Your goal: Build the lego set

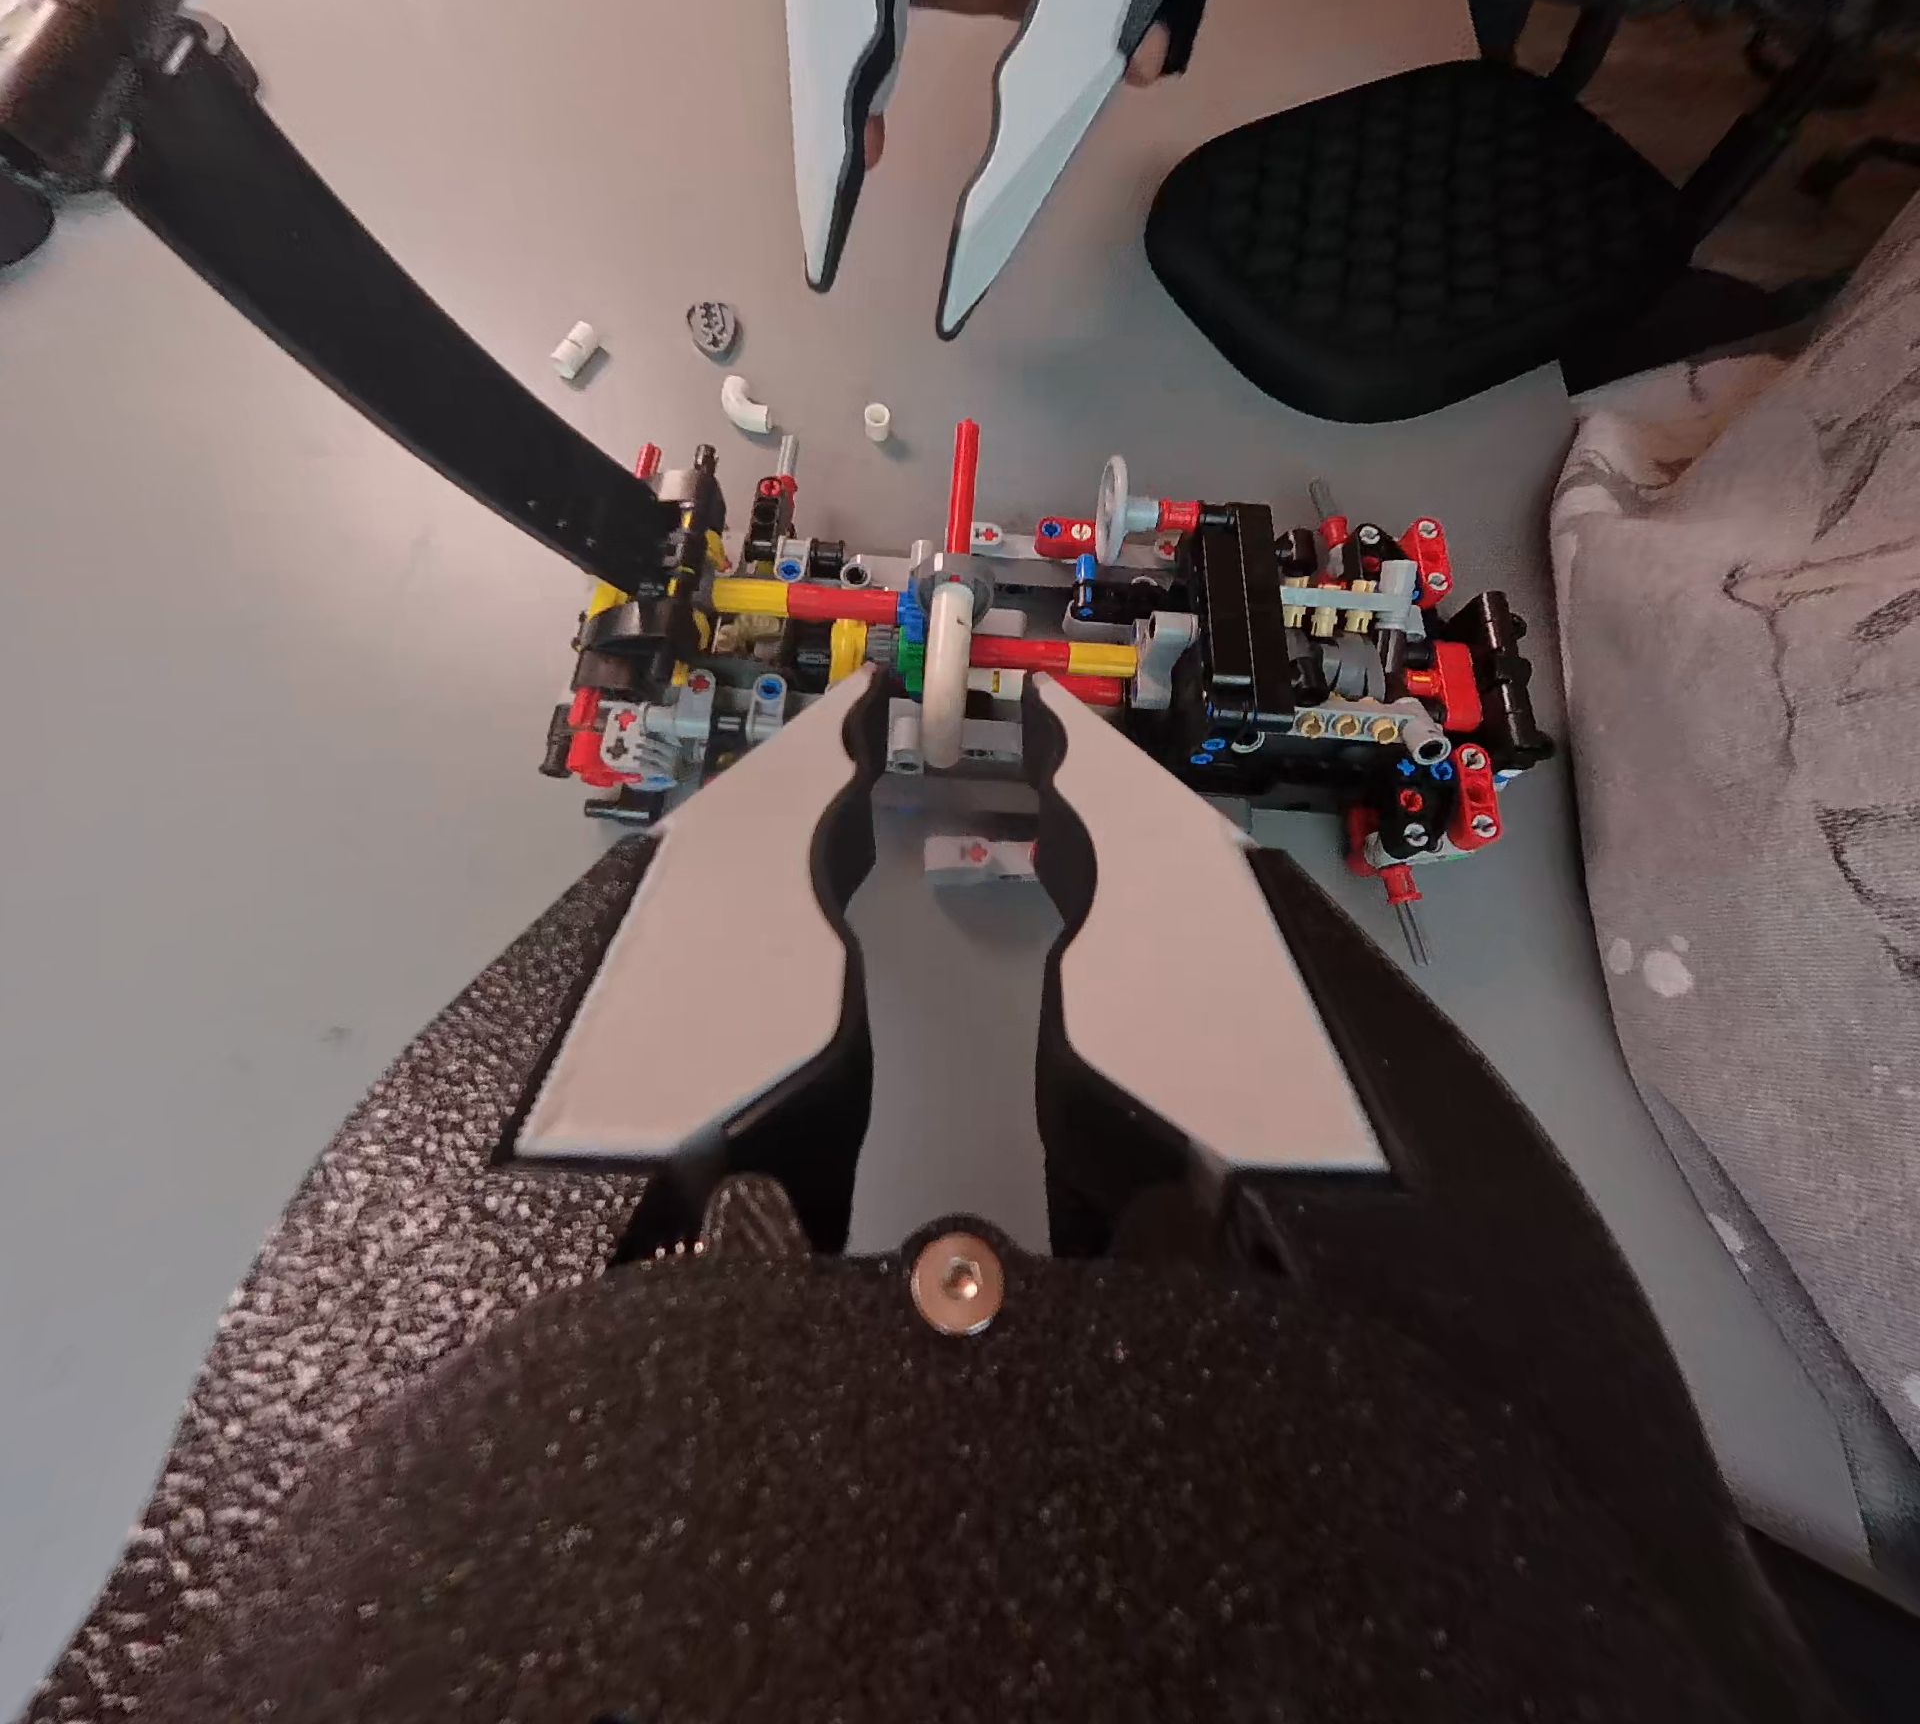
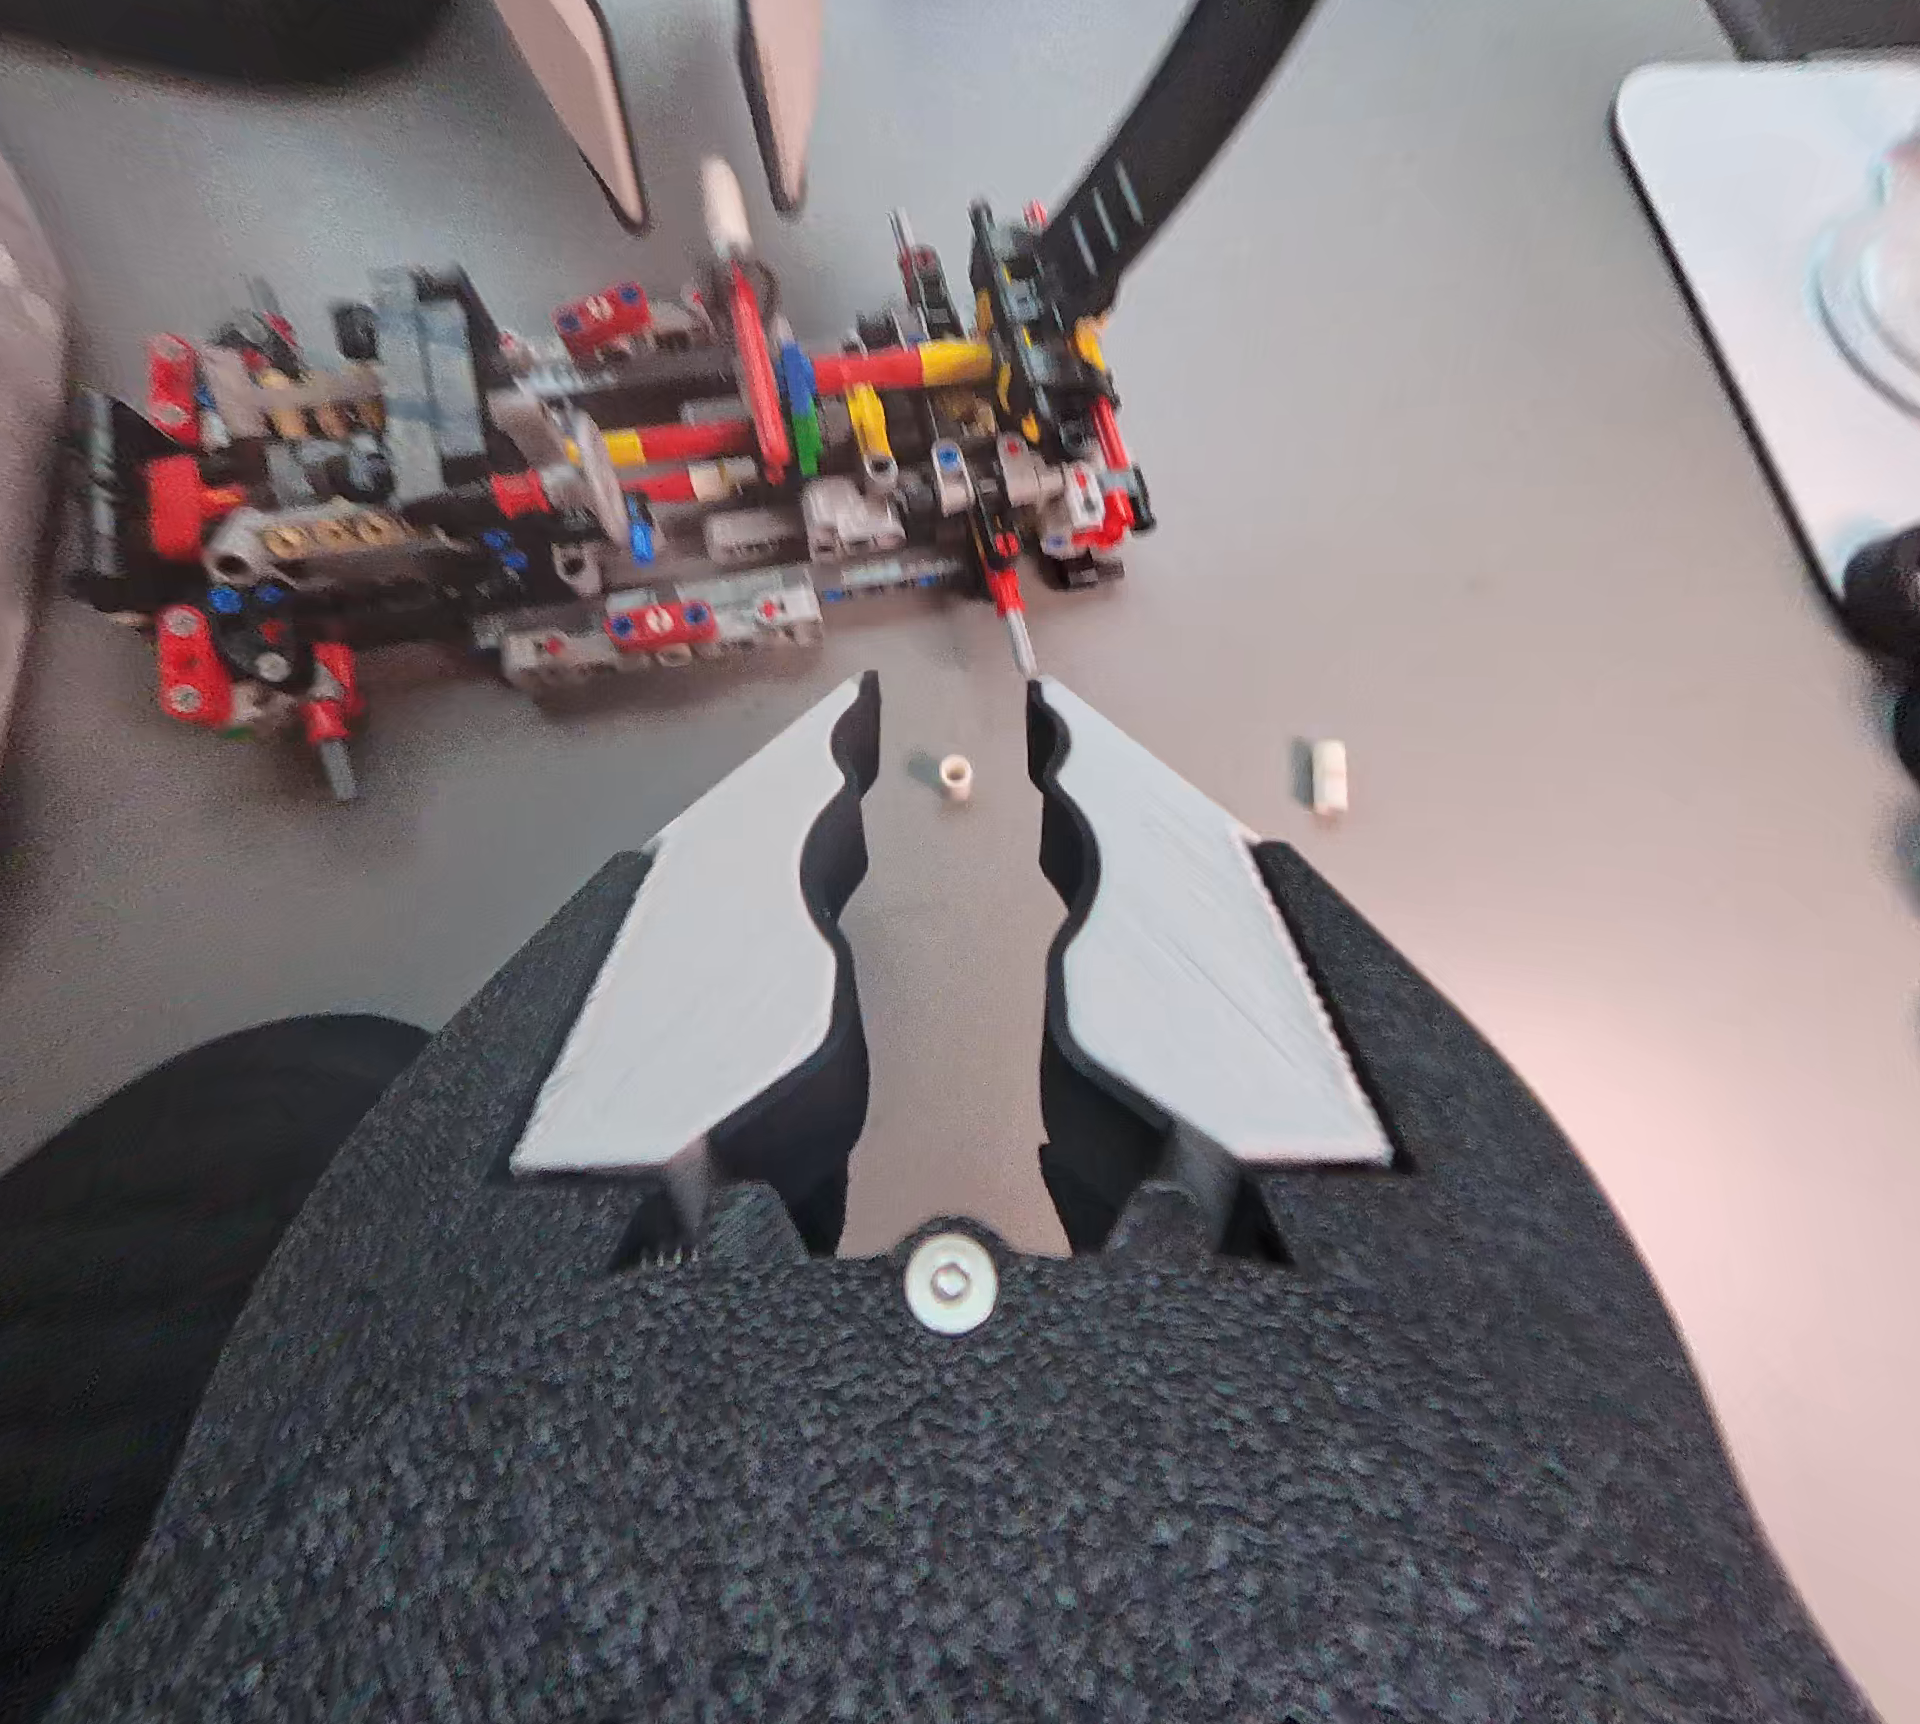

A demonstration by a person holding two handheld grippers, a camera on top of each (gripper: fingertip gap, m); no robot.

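The left hand-held gripper (image 1: 951, 687) hovers spread and empty over the white curved tube (image 1: 948, 677) atop the lego chassis (image 1: 1039, 666), which lies mid-tabletop (image 1: 312, 791). The right hand-held gripper (image 2: 953, 685), also spread and empty, straddles a small white bush (image 2: 956, 778). Likely risks: closing off-centre could flick the bush away, and pressing on the unsteadied chassis may dislodge its upright red axle (image 1: 964, 490).

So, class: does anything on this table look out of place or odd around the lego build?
Nothing looks broken or spilled. A few loose pieces lie on the table apart from the lego build: a white sleeve, a white elbow, a small white bush and a grey gear-like piece. Both claws are open and empty.
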